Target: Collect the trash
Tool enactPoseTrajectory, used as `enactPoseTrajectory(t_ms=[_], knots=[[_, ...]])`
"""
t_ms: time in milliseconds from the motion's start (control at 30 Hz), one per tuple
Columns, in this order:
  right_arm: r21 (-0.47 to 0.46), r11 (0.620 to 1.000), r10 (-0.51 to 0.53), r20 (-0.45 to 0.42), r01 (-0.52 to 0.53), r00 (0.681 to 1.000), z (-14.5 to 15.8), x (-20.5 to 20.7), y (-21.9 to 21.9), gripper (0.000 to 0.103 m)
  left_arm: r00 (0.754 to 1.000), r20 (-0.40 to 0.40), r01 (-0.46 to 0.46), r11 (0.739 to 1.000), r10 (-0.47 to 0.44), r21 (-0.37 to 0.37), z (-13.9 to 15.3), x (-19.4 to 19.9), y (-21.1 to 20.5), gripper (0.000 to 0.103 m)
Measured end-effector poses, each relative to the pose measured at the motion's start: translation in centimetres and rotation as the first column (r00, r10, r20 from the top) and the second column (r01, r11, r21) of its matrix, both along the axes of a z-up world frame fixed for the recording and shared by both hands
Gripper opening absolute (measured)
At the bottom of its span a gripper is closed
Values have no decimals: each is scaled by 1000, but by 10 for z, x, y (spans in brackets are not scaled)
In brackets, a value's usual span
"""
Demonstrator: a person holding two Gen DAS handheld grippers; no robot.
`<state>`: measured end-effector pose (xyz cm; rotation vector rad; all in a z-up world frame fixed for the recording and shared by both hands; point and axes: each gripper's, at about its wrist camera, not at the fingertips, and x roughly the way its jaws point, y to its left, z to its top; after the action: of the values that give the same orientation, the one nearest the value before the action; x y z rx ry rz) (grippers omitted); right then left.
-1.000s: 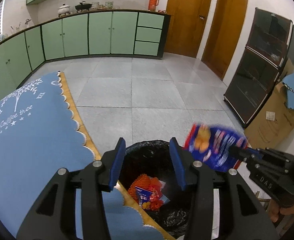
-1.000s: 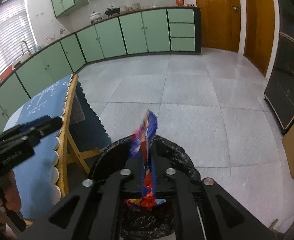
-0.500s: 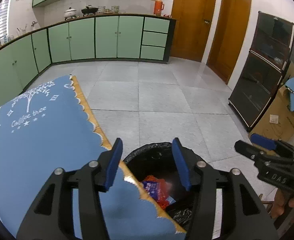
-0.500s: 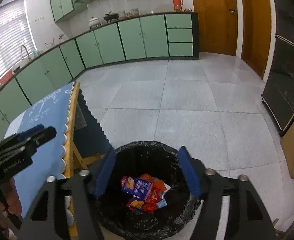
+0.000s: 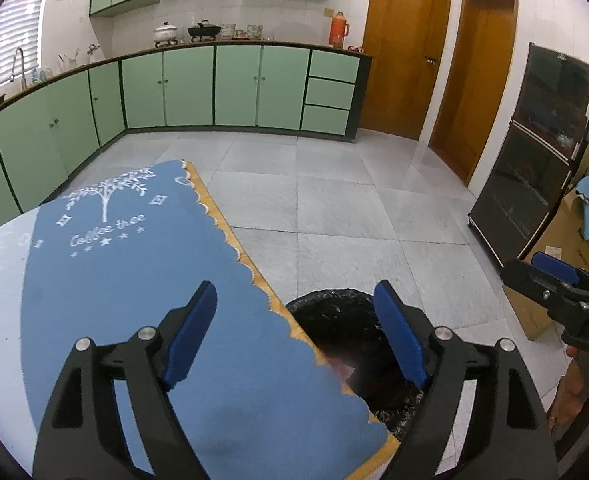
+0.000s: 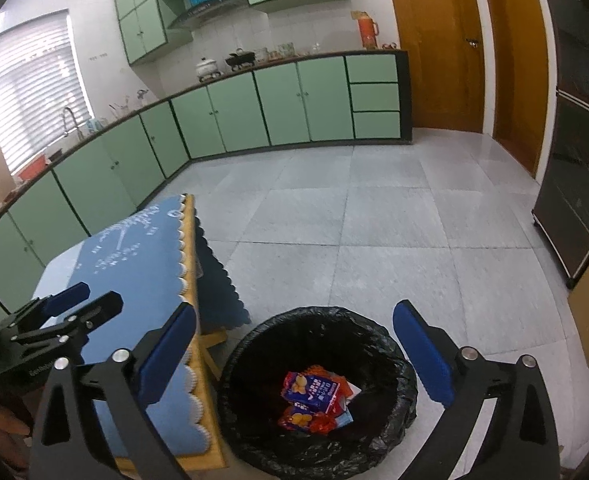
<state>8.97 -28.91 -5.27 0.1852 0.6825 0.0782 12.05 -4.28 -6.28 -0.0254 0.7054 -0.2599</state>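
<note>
A bin with a black liner (image 6: 254, 344) stands on the floor beside the table. Several red and blue snack wrappers (image 6: 312, 392) lie at its bottom. My right gripper (image 6: 294, 352) is open and empty above the bin. My left gripper (image 5: 294, 332) is open and empty over the table's edge, with the bin (image 5: 334, 312) partly hidden behind the blue tablecloth (image 5: 126, 272). The right gripper also shows at the right edge of the left wrist view (image 5: 550, 276), and the left gripper at the left of the right wrist view (image 6: 70, 304).
The wooden table with the blue cloth (image 6: 134, 264) stands left of the bin. Green cabinets (image 5: 234, 88) line the far wall. A dark cabinet (image 5: 534, 184) and cardboard boxes (image 5: 574, 248) stand at the right. Grey tiled floor (image 6: 374, 220) lies beyond.
My right gripper opened and the blue snack wrapper fell into the bin. My left gripper opened wider and moved left and up over the table.
</note>
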Motion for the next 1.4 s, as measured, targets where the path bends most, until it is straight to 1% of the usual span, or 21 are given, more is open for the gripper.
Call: enactPoseTrajectory(t_ms=[133, 400, 567, 733, 1033, 1400], knots=[[1, 1000, 21, 24, -21, 999, 16, -12, 10, 97, 1000, 24, -19, 1000, 19, 2, 14, -16, 8, 83], [-4, 998, 62, 88, -62, 994, 46, -38, 24, 97, 999, 39, -36, 999, 36, 1, 35, -43, 20, 86], [-14, 998, 70, 106, -69, 992, 58, -52, 31, 97, 997, 65, -40, 999, 39, 5, 49, -60, 24, 89], [-34, 997, 77, 112, -73, 991, 64, -63, 38, 97, 994, 94, -55, 998, 55, 5, 60, -74, 28, 90], [-48, 995, 93, 115, -88, 989, 66, -76, 48, 97, 988, 137, -67, 998, 64, 18, 75, -95, 30, 90], [-57, 994, 100, 132, -93, 986, 71, -81, 50, 97, 984, 161, -77, 997, 73, 15, 81, -102, 33, 90]])
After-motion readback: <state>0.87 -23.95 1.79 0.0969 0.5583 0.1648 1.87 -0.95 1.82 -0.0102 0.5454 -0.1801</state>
